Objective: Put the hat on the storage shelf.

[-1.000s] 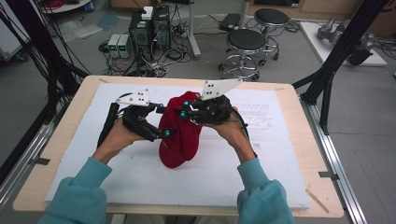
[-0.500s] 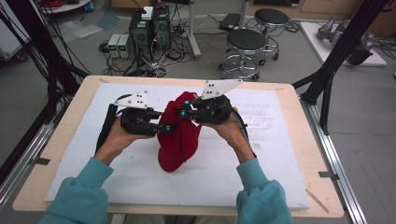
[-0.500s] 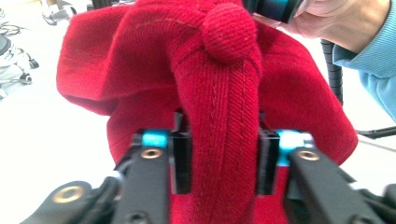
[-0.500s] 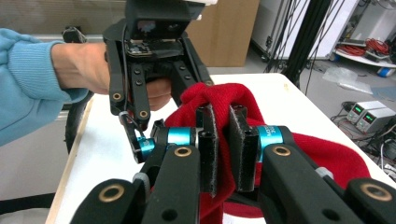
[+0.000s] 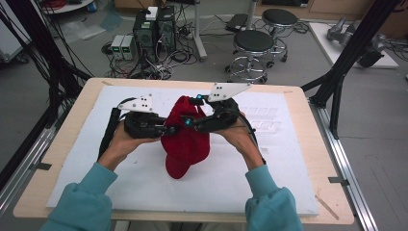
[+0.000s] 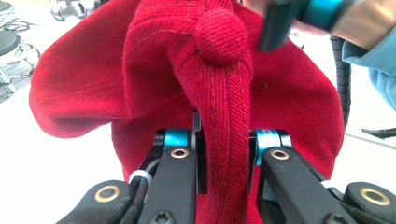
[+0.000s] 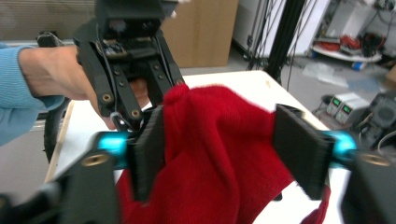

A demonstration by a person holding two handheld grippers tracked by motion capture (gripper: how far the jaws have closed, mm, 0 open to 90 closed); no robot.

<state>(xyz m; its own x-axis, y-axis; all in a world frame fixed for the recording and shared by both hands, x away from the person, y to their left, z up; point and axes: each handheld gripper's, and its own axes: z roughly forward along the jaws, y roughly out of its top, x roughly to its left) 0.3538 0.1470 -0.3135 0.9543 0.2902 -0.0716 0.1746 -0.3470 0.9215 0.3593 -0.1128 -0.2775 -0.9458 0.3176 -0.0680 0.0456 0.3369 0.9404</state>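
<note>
You have the red cap (image 5: 185, 139) held up between your two grippers over the middle of the white mat (image 5: 288, 183) that covers the wooden table (image 5: 308, 96). From the high view its long axis runs away from you and toward you: the bunched upper end sits at the far side, between the two tools, and the lower end hangs down toward your side, its tip touching or just above the mat; you cannot tell which from here.

Your left gripper (image 6: 224, 144) has its jaws nearly together, pinching a thick vertical fold of the cap's fabric. In the left gripper view that fold rises straight up from between the jaws and the crown's covered button (image 6: 221, 36) sits at its top, facing the camera.

Your right gripper (image 7: 224, 149) stands with its jaws wide apart, and the red cloth fills the gap. The fabric lies against the pad at the left of the right gripper view; whether the other pad touches it is unclear, so you have no sure hold there.

Your left hand (image 5: 120, 142) and right hand (image 5: 240, 137) sit level with each other on either side of the cap, teal sleeves (image 5: 82, 202) coming in from the near edge
</note>
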